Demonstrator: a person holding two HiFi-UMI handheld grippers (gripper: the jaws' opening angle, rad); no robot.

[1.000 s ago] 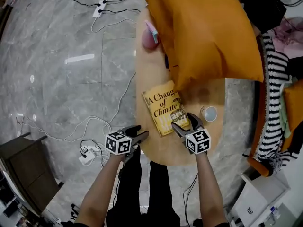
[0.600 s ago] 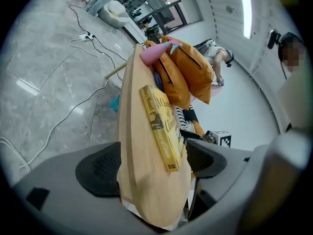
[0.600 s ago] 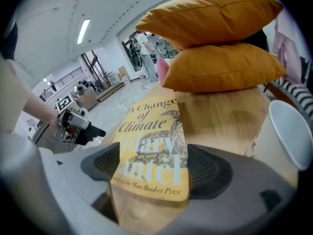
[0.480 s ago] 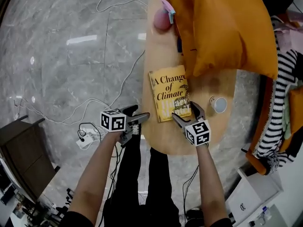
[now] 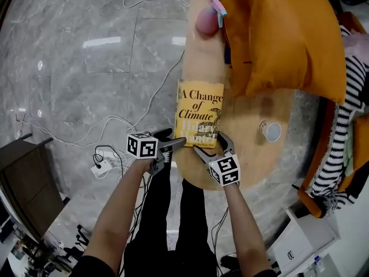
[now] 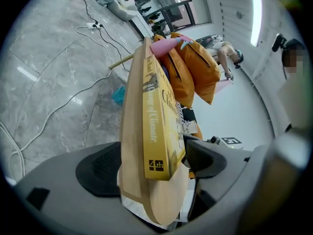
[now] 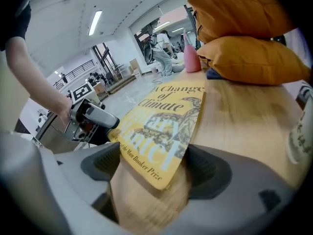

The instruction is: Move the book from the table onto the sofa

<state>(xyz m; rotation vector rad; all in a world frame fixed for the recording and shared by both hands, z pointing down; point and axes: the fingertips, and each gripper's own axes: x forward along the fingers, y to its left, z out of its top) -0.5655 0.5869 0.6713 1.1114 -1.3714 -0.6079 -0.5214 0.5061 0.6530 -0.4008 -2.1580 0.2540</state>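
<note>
The yellow book (image 5: 199, 114) lies flat on the oval wooden table (image 5: 253, 154), its spine at the table's left edge. My left gripper (image 5: 171, 139) is at that edge. In the left gripper view the book (image 6: 156, 126) and the tabletop's rim stand between the wide-open jaws of the left gripper (image 6: 151, 165), and the pads (image 6: 100, 165) are clear of both. My right gripper (image 5: 212, 146) straddles the book's near end. In the right gripper view the book (image 7: 161, 126) reaches between the pads (image 7: 208, 170) of the right gripper (image 7: 156, 173) without a grip. Both pairs of jaws have just been opening.
Two orange cushions (image 5: 282, 33) cover the far right of the table. A small white cup (image 5: 271, 131) stands right of the book and a pink object (image 5: 206, 21) at the far end. Cables (image 5: 115, 126) and a power strip (image 5: 101, 167) lie on the floor at left.
The book has slid left to the table's edge and turned straighter. My right gripper moved left with it. The left gripper dropped to the edge, and its jaws opened wide.
</note>
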